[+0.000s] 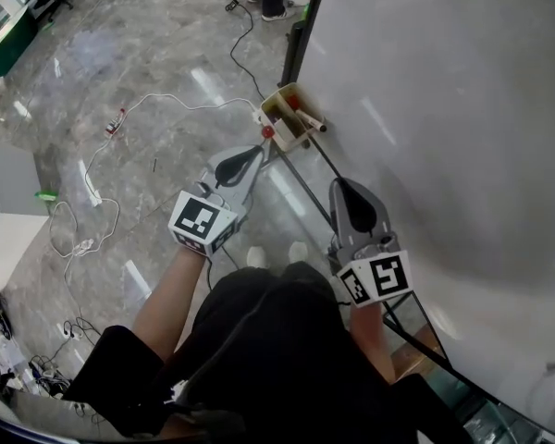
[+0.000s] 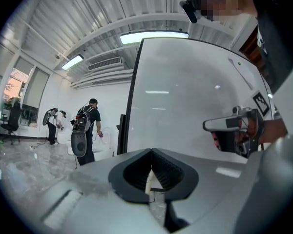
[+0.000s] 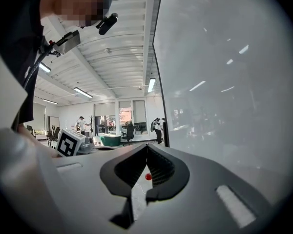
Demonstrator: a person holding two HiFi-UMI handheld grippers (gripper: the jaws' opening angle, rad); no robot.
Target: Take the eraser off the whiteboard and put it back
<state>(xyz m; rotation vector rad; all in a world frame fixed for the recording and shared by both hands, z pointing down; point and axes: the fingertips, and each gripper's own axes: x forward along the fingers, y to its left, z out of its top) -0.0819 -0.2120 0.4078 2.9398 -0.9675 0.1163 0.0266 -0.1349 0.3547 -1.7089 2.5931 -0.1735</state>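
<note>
Pressing together on nothing, the jaws of the left gripper (image 1: 257, 152) and the right gripper (image 1: 340, 185) point level along the whiteboard (image 1: 444, 109). Ahead, a beige tray (image 1: 291, 140) holding red-tipped items sits at the whiteboard's lower edge. I cannot make out the eraser.

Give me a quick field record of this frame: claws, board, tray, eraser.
left claw: shut, empty, near tray
right claw: shut, empty, close to whiteboard
whiteboard: no writing seen
tray: at board's lower corner, red-tipped items inside
eraser: not seen in any view
cables: trailing on floor
</note>
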